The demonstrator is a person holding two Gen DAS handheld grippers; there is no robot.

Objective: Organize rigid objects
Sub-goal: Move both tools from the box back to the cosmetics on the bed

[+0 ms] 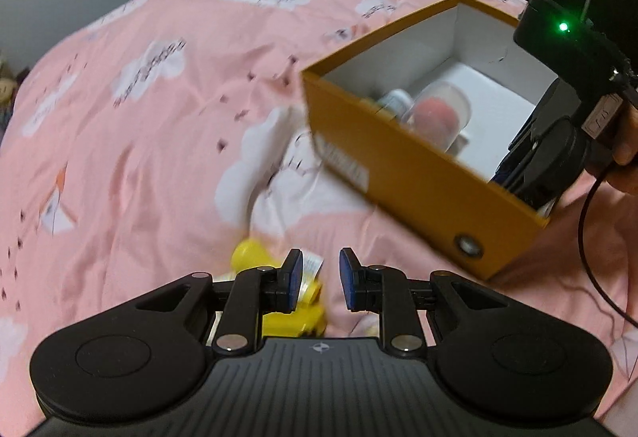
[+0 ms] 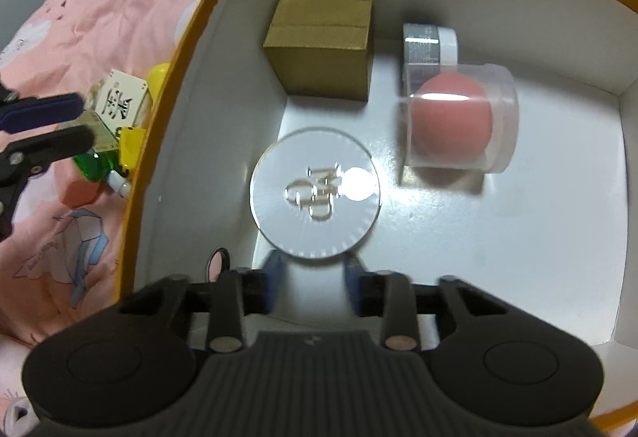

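Nearest in the right wrist view, the right gripper (image 2: 313, 273) points steeply down into the orange box (image 2: 191, 50). Its blue pads are drawn close together at the near edge of a round silver lid (image 2: 315, 193), and I cannot make out anything pinched between them. Beyond the lid, on the white floor, sit a small cardboard carton (image 2: 323, 50), a clear tub with a pink ball (image 2: 458, 118) lying on its side, and a grey jar (image 2: 428, 44) just behind it.

Outside the box, the left gripper (image 1: 321, 277) hangs over the pink bedspread (image 1: 159, 118) with its jaws slightly parted and only sheet between them. A yellow piece (image 1: 247, 255) lies partly under one finger. It belongs to a small heap just beside the box wall, along with a white labelled card (image 2: 119, 102) and a green item (image 2: 93, 164).

The step in hand looks like fetching the next loose piece. To do it well, the left jaws should spread wider first, then centre on one piece and not the heap. The right claw is best lifted straight up, clear of the lid and the wall, which leaves free floor for the drop.
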